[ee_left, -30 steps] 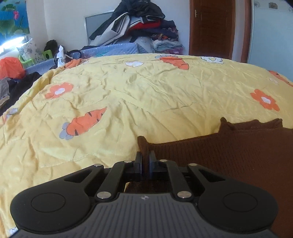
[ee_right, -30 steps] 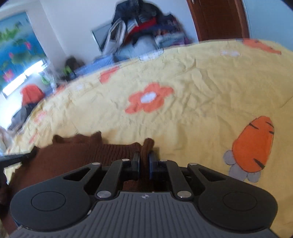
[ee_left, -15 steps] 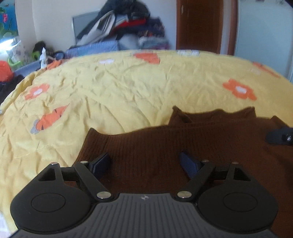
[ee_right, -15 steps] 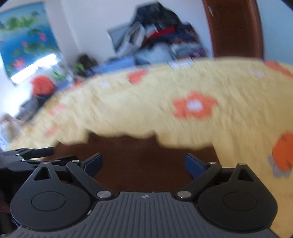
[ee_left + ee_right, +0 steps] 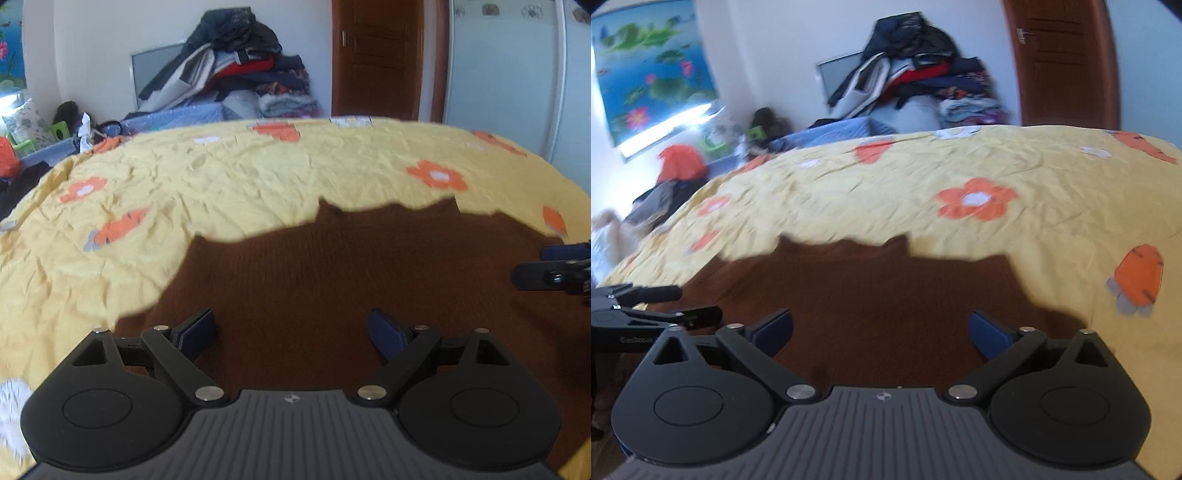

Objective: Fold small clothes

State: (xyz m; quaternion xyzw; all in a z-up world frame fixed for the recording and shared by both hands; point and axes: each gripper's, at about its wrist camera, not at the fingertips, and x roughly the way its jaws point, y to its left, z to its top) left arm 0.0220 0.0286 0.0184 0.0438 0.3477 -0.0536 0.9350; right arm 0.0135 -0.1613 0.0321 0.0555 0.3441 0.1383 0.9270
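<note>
A brown knitted garment [image 5: 332,266] lies flat on the yellow bedspread [image 5: 221,177]; the right wrist view shows the same garment [image 5: 871,295] spread out below. My left gripper [image 5: 291,328] hovers over its near part, jaws still opening wide, nothing between the blue pads. My right gripper [image 5: 881,328] is likewise above the garment, jaws opening, holding nothing. Each gripper shows in the other's view: the right gripper [image 5: 550,266] at the far right edge, the left gripper [image 5: 661,306] at the far left edge.
The yellow bedspread [image 5: 997,177] carries orange flowers and carrots. A heap of clothes [image 5: 236,70] is piled against the far wall beside a brown door [image 5: 376,55]. More clothing [image 5: 665,184] lies off the bed's left side.
Both grippers, shut on the garment's top edge a second ago, have let go and opened wide. Both pulled back toward me, so more of the brown garment lies in front of them.
</note>
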